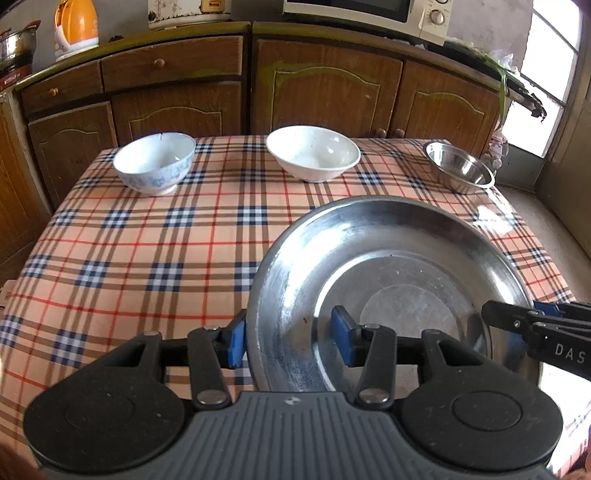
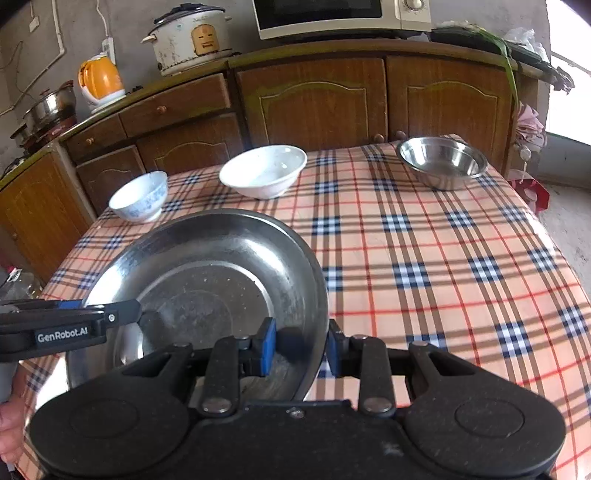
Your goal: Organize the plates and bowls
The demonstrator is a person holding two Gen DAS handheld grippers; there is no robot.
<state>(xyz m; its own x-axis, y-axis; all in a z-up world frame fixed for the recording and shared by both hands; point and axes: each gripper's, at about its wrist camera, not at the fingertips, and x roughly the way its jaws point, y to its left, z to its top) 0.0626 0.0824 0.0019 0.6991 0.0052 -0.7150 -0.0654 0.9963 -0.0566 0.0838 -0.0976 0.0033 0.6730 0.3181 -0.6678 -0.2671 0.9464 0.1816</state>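
Gripping a large steel plate (image 1: pixel 391 280) from both sides, the 2 grippers hold it just above the near part of the bench (image 1: pixel 147 258), which is covered in a plaid cloth. The left gripper (image 1: pixel 291 338) has its blue-padded fingers (image 1: pixel 236 343) narrowed around the plate's left rim, 1 pad outside the rim and 1 inside the dish. The right gripper (image 2: pixel 301 347) is clamped the same way on the plate's right rim, its fingers (image 2: pixel 267 345) narrow with the metal edge between them. In each wrist view the other gripper reaches in from the side onto the opposite edge of the plate.

Along the far edge of the bench stand 3 bowls, well apart from each other: a blue-patterned white bowl (image 1: pixel 155 162) at far left, a plain white bowl (image 1: pixel 313 152) in the middle and a small steel bowl (image 1: pixel 460 168) at far right. Behind the bench run brown wooden cabinets (image 1: pixel 325 85), carrying a microwave (image 2: pixel 343 16), a rice cooker (image 2: pixel 190 37) and an orange kettle (image 2: pixel 100 79).
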